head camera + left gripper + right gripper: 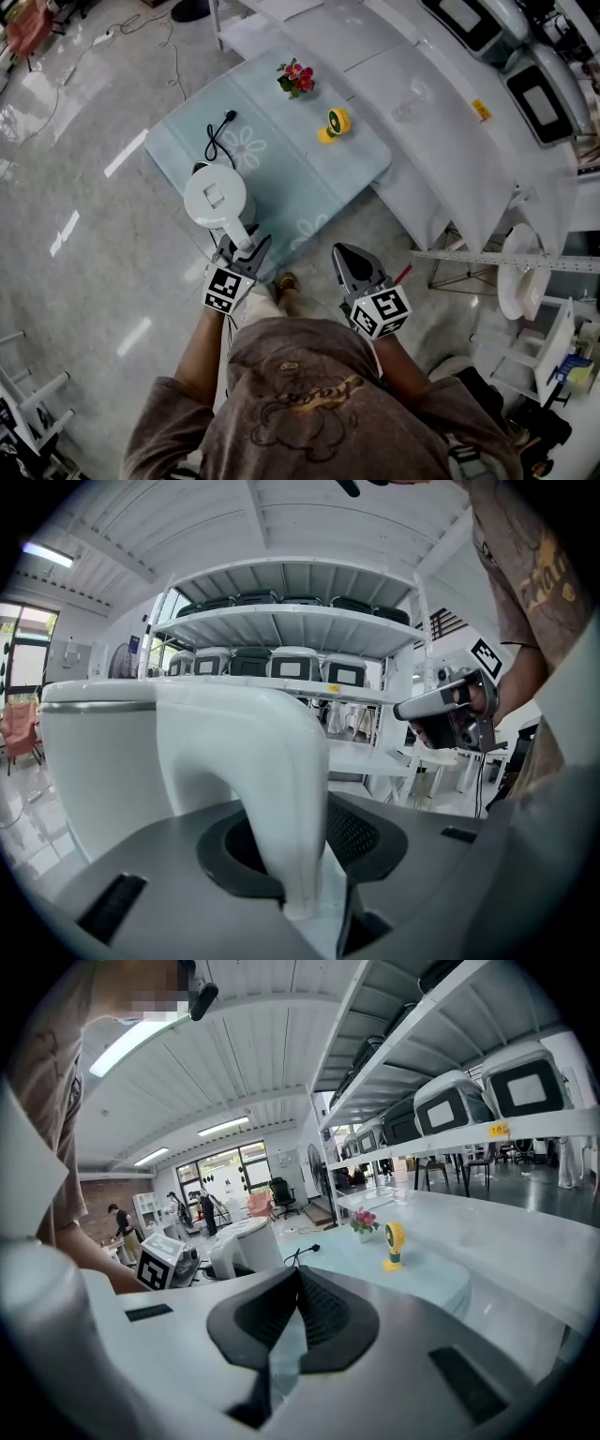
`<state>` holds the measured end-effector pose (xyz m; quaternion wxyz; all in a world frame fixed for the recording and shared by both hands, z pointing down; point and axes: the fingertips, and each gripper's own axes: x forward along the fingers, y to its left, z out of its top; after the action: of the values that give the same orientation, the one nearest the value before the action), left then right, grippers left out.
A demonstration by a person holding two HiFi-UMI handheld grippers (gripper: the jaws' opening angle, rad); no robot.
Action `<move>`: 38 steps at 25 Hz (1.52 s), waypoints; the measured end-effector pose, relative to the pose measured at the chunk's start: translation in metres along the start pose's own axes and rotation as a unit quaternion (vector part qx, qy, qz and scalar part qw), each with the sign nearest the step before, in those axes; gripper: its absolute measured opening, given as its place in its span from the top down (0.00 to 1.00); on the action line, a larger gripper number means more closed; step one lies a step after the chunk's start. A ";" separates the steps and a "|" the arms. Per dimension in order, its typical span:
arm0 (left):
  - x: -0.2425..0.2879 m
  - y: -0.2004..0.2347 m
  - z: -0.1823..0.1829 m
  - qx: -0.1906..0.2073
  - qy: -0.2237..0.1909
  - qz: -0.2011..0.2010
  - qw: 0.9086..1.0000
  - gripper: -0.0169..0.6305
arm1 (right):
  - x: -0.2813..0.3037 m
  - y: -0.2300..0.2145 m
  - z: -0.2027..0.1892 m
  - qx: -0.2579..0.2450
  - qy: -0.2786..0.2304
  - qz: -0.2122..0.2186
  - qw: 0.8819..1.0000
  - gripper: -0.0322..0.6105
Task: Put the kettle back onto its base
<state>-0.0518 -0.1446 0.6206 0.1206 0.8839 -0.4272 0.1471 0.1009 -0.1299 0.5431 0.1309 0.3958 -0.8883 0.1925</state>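
I'm watching the left gripper (242, 242), fingers slack around the kettle (216, 195) handle, at the worktop (309, 178) edge, lower left (right gripper (349, 265): fingers together, empty, over floor (84, 281)).

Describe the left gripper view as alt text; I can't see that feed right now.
A white kettle fills the left of the view, its curved handle standing between the left gripper's grey jaws; whether the pads press on it is unclear. Beyond are loaded white shelves and, at the right, the right gripper.
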 end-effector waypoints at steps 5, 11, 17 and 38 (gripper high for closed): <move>-0.005 -0.001 -0.003 0.005 0.011 -0.002 1.000 0.73 | 0.004 0.009 0.000 -0.005 0.000 0.012 1.000 0.95; -0.020 0.005 -0.008 0.003 0.022 0.013 1.000 0.69 | 0.011 0.018 0.000 -0.011 0.002 0.027 1.000 0.95; -0.043 0.012 0.005 -0.017 0.009 0.035 0.999 0.67 | 0.024 0.030 0.001 -0.018 0.003 0.054 0.998 0.95; -0.151 0.043 0.101 -0.072 -0.091 0.133 0.984 0.67 | 0.062 0.079 0.060 -0.051 -0.043 0.134 0.989 0.95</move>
<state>-0.1593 -0.0964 0.4756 0.1235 0.8177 -0.5600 0.0498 -0.0040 -0.1490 0.4943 0.0858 0.2741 -0.9468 0.1455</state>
